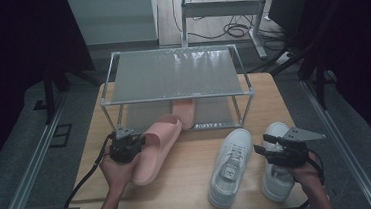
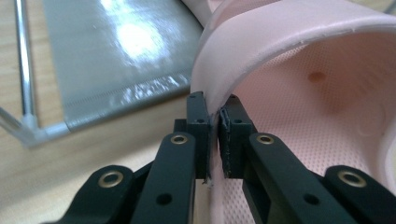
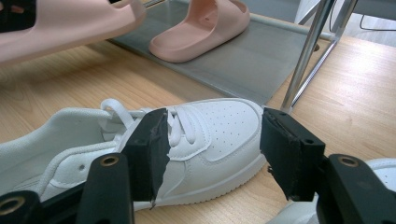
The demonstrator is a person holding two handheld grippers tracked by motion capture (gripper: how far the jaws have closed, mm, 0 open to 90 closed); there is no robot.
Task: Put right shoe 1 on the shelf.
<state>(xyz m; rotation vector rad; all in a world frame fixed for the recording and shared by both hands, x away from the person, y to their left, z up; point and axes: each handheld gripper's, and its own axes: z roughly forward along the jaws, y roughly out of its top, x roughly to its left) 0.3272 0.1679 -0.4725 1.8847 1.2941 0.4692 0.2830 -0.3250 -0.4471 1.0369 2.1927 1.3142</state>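
Note:
My left gripper [image 1: 132,143] is shut on the strap edge of a pink slide sandal [image 1: 157,147], which is lifted with its toe towards the rack. In the left gripper view the pads [image 2: 198,130] pinch the pink strap [image 2: 261,42]. A second pink sandal [image 1: 185,112] lies on the lower shelf of the metal shoe rack [image 1: 176,75]. Two white sneakers rest on the table: one [image 1: 231,166] in the middle, one [image 1: 276,165] under my right hand. My right gripper [image 1: 263,144] hovers open above them; in its own view the jaws stand wide before the laced sneaker [image 3: 205,135].
The rack has a grey top shelf and a grey lower shelf [image 3: 261,56] with thin metal legs [image 3: 306,56]. The wooden table [image 1: 190,184] has free room in front of the rack. Cables trail on the floor beyond.

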